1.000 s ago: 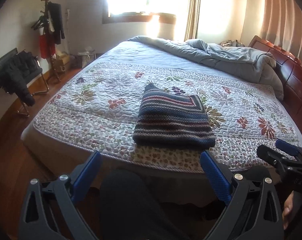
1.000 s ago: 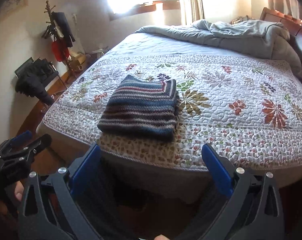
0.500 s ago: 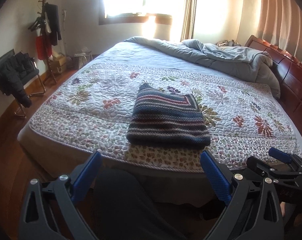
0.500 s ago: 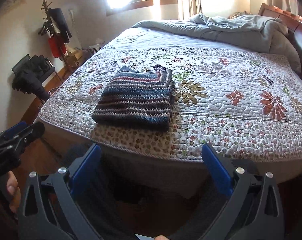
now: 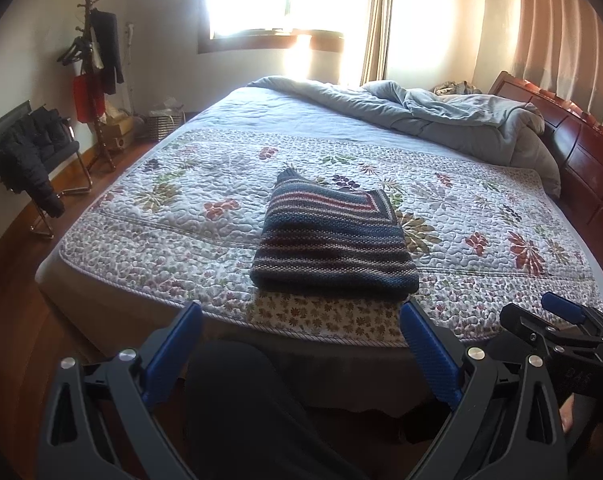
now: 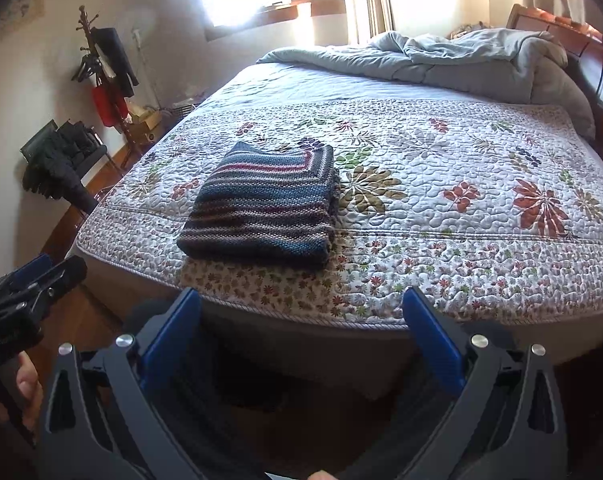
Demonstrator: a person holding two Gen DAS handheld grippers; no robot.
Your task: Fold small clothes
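Observation:
A striped knitted garment [image 5: 333,240] [image 6: 261,212], in blue, red and grey, lies folded into a neat rectangle near the front edge of the bed. My left gripper [image 5: 301,320] is open and empty, held off the bed in front of the garment. My right gripper [image 6: 301,308] is also open and empty, in front of the bed edge and a little right of the garment. Each gripper shows in the other's view: the right gripper [image 5: 557,328] at lower right, the left gripper [image 6: 33,288] at lower left.
The garment rests on a floral quilt [image 5: 481,208] [image 6: 481,208]. A rumpled grey duvet [image 5: 441,116] lies at the far end by a wooden headboard [image 5: 581,148]. A chair with a dark coat [image 5: 29,156] and a coat stand [image 5: 97,72] are at the left wall. A dark-clad knee [image 5: 241,400] is below.
Both grippers have pulled back slightly and lifted, so the bed sits a little lower and farther in both views. The folded garment has not moved.

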